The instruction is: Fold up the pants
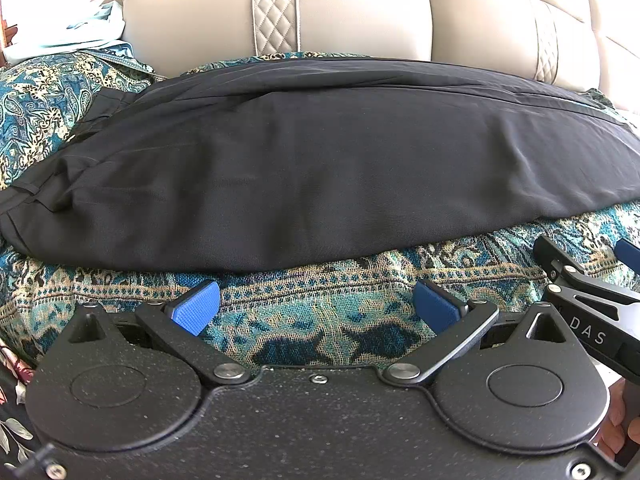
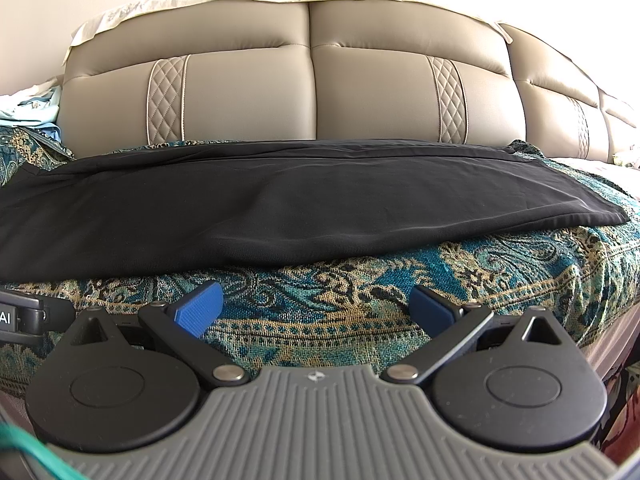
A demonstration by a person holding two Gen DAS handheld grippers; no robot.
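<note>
Black pants [image 1: 312, 160] spread flat on patterned bed cover [image 2: 360, 280], ahead of both tongs, toward headboard [image 2: 312, 92] | long axis across, parallel to near bed edge; waist left, hems right | left tongs [image 1: 316, 306] spread, empty, nearer waist | right tongs [image 2: 316, 306] spread, empty, nearer hems | no containers seen

Pants [image 1: 320, 160] — matt black cloth (smooth); bedspread [image 2: 360, 280] woven, patterned; headboard [image 2: 260, 92] smooth leather-like.

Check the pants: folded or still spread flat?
Partly folded: the black pants lie lengthwise as one long strip on the patterned cover, with layered edges along the far side. No crosswise fold shows.
</note>
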